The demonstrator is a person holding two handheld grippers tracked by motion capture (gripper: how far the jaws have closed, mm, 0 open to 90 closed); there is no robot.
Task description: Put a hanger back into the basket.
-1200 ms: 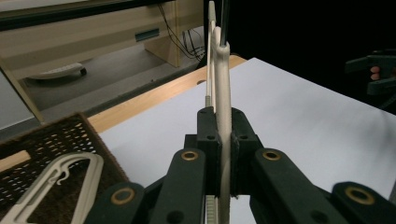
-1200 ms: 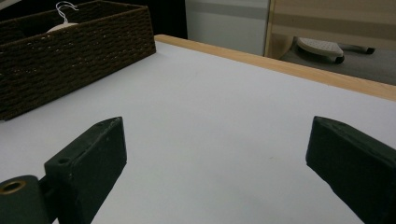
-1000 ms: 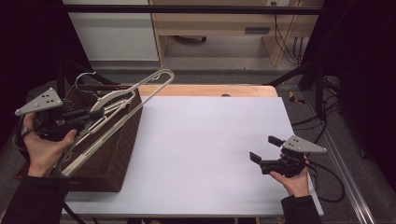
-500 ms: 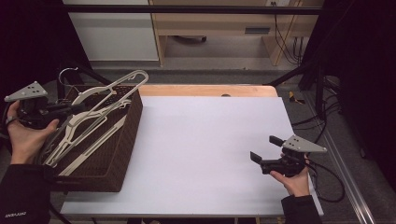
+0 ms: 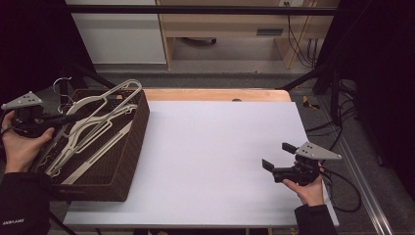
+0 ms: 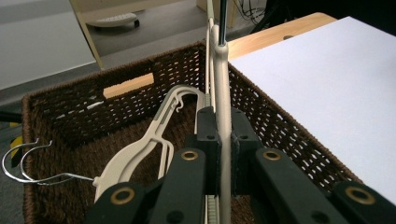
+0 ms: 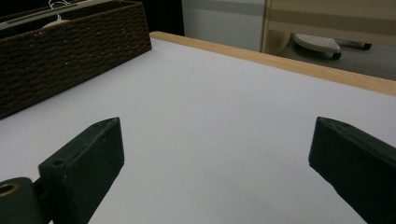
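Note:
A dark woven basket (image 5: 133, 147) stands at the table's left end with several cream plastic hangers (image 5: 80, 143) lying in it. My left gripper (image 5: 66, 118) is over the basket's left side, shut on the bar of one cream hanger (image 5: 111, 93), whose far end reaches past the basket's back right corner. In the left gripper view the pads (image 6: 208, 135) clamp that hanger's bar (image 6: 223, 93) edge-on above the basket (image 6: 93, 95). My right gripper (image 5: 275, 157) rests low over the table's right front, open and holding nothing; the right gripper view shows its jaws set wide apart (image 7: 215, 154).
A white sheet (image 5: 215, 147) covers the table, with a wooden strip (image 5: 215, 94) along the far edge. A loose hanger's metal hook (image 6: 25, 163) pokes over the basket's left rim. A cabinet and cables stand on the floor beyond the table.
My left hand has moved left and down, and the held hanger has swung lower toward the basket. The right gripper has stayed in place.

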